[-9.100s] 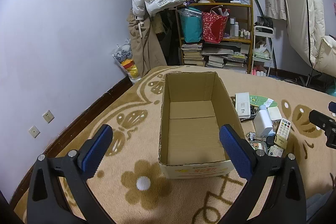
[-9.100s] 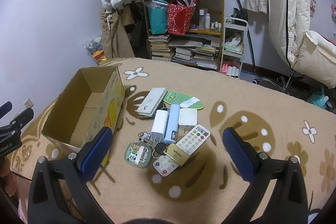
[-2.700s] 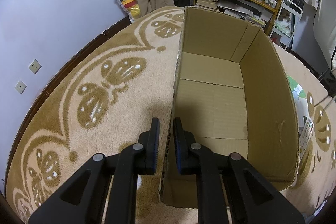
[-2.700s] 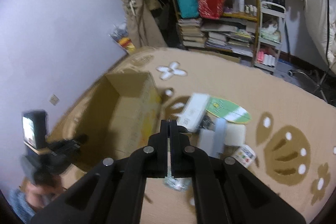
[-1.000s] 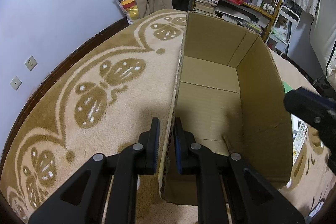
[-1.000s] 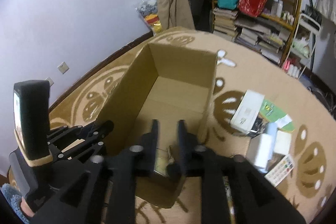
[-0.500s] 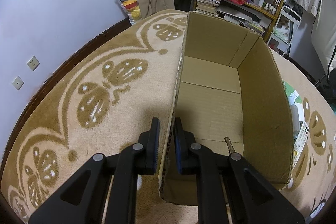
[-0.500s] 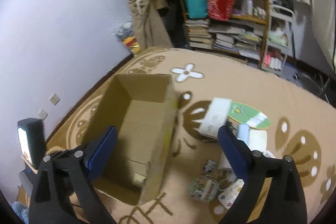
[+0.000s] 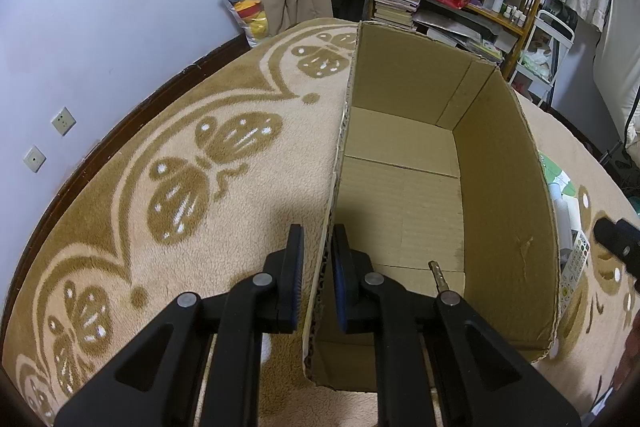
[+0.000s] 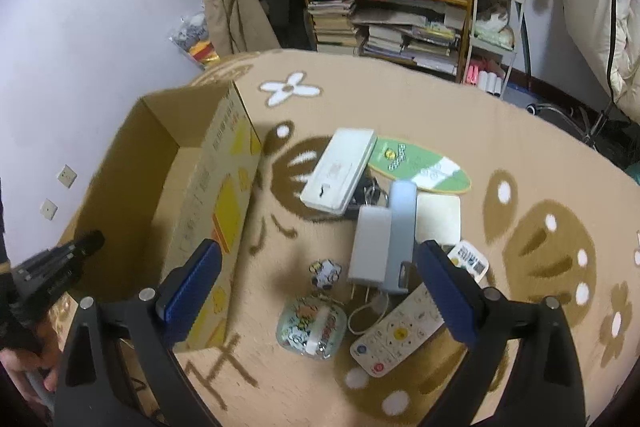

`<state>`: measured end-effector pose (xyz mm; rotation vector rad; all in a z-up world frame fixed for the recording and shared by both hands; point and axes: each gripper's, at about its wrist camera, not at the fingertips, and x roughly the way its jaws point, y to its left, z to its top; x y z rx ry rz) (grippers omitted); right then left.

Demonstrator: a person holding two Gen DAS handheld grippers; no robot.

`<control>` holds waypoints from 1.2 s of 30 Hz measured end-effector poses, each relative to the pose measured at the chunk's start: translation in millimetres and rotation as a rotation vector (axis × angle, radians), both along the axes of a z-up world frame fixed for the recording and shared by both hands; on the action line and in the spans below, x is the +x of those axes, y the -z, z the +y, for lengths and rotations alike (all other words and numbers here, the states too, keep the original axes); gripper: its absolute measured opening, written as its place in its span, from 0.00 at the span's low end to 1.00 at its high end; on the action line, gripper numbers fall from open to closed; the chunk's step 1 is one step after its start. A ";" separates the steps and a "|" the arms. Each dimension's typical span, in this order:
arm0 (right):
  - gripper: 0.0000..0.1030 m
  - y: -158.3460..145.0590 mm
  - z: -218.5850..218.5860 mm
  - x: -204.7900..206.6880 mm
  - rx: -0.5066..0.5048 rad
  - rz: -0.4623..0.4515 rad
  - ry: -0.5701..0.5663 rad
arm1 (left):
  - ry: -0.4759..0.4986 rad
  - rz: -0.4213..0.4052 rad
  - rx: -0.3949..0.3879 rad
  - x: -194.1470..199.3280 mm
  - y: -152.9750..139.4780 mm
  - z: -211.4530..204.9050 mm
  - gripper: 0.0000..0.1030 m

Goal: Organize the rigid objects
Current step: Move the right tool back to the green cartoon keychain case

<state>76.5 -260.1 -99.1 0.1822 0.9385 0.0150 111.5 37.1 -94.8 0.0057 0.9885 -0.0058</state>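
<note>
The cardboard box (image 9: pixel 404 187) stands on the patterned blanket (image 9: pixel 200 167); its left wall is clamped between the pads of the left gripper (image 9: pixel 317 279). The right gripper (image 10: pixel 316 291) is held wide and empty above the remote control (image 10: pixel 396 333), white adapter (image 10: pixel 370 247) and round case (image 10: pixel 312 327) lying beside the box.

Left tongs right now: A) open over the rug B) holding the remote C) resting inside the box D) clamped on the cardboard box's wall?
D: in the left wrist view the left tongs are shut on the near end of the cardboard box's side wall, one pad on each face of it.
</note>
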 end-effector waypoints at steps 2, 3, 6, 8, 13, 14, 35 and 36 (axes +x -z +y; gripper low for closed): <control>1.00 6.0 0.4 -1.3 0.006 0.013 -0.004 | 0.000 0.000 0.001 0.3 -0.2 0.3 0.13; 1.00 9.0 0.1 -3.1 0.009 0.018 -0.006 | -0.001 0.000 0.002 0.1 -0.1 0.2 0.13; 1.00 18.6 0.7 -5.6 0.028 0.037 -0.011 | -0.001 0.000 -0.001 0.1 0.0 0.7 0.13; 1.00 24.9 1.1 -7.0 0.038 0.052 -0.010 | 0.000 0.000 -0.001 0.4 -0.3 0.4 0.13; 1.00 36.9 6.0 -7.3 0.046 0.083 -0.018 | 0.000 0.000 0.001 0.7 -0.3 0.9 0.13; 1.00 38.9 7.4 -7.5 0.047 0.089 -0.023 | 0.000 -0.001 0.002 0.2 0.0 0.6 0.13; 0.73 80.9 29.1 -7.2 0.002 0.235 -0.092 | -0.001 0.001 -0.001 0.1 0.2 1.5 0.13; 0.71 82.2 28.3 -7.0 0.005 0.239 -0.088 | -0.001 0.001 -0.002 -0.1 0.4 1.4 0.13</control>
